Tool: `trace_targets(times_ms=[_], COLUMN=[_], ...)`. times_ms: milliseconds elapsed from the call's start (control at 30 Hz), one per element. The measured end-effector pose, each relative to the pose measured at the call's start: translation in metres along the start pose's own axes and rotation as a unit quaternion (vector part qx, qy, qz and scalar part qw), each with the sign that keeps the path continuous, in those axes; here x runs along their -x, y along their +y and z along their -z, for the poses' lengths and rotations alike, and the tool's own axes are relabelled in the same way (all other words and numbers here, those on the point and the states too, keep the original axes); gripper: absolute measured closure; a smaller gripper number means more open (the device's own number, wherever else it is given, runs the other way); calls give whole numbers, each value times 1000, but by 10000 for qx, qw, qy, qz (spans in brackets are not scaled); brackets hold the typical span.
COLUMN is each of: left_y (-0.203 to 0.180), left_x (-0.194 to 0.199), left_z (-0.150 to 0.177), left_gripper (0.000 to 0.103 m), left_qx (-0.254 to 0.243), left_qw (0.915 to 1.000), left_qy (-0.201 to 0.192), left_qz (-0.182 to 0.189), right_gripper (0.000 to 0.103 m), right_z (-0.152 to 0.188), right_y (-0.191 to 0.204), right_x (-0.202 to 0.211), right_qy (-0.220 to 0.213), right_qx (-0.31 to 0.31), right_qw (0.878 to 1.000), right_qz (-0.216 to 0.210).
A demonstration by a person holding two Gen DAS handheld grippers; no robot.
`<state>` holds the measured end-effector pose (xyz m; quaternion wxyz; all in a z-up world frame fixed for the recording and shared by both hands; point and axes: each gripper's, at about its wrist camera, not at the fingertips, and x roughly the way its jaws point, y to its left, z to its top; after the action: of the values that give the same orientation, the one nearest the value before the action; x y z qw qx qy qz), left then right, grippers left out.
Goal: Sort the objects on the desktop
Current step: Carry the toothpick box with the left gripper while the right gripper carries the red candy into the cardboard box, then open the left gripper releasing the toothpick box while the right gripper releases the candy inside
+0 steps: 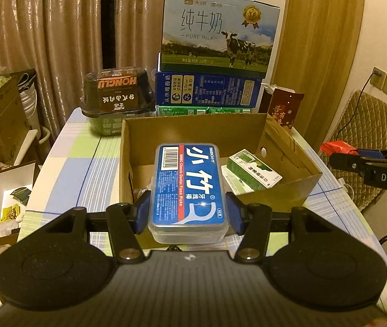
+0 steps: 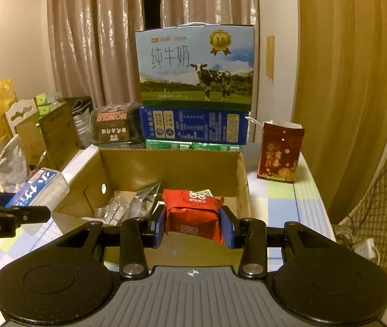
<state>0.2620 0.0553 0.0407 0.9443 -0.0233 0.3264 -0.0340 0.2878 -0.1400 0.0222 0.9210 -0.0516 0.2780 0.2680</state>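
Note:
My left gripper (image 1: 188, 212) is shut on a clear dental floss pick box with a blue label (image 1: 188, 190), held over the near edge of an open cardboard box (image 1: 289, 147). A green and white carton (image 1: 253, 171) lies inside that box. My right gripper (image 2: 193, 224) is shut on a red snack packet (image 2: 193, 212), above the near side of the same cardboard box (image 2: 166, 166), where clear and silver wrappers (image 2: 128, 204) lie. The floss box (image 2: 39, 188) and left gripper show at the left of the right wrist view; the right gripper (image 1: 338, 154) with the red packet (image 1: 335, 147) shows at the right of the left wrist view.
Behind the cardboard box stand a pure milk case (image 1: 218, 30) on blue and green cartons (image 1: 207, 92), a dark HONGLU container (image 1: 117, 92) and a red gift bag (image 2: 279, 152). The table has a checked cloth (image 1: 84, 160). Cartons and clutter (image 1: 5, 125) stand off its left edge.

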Motion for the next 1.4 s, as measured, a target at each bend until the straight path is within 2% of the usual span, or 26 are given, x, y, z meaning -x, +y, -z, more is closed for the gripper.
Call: trace_targets(times_ms=[867,967,1000,1033,1400], left_y=[27,26,26,28,44], left_x=[-68,-83,-89,-92,-85], left_z=[-45,-47,-47,-47,-35], left_gripper=[51,50,42,39,39], left_qx=[-146,-184,-162,-116,60], left_qw=[9997,9996,9996,9996,9999], left_qy=[200,214,235,239,115], left_qz=[-32,7,4,4,-15], right_gripper=[64,64,64,64,64], right_z=[-51,-51,-51,-50,-40], right_y=[12,13,13,13,9], right_x=[-76,-87,-90,-93,-115], right_qy=[138,178,197,224,407], right_qx=[311,293,297,293,135], right_qw=[9994,9993,9993,9992,9988], right_qz=[-114,-122,-122,-121,-217])
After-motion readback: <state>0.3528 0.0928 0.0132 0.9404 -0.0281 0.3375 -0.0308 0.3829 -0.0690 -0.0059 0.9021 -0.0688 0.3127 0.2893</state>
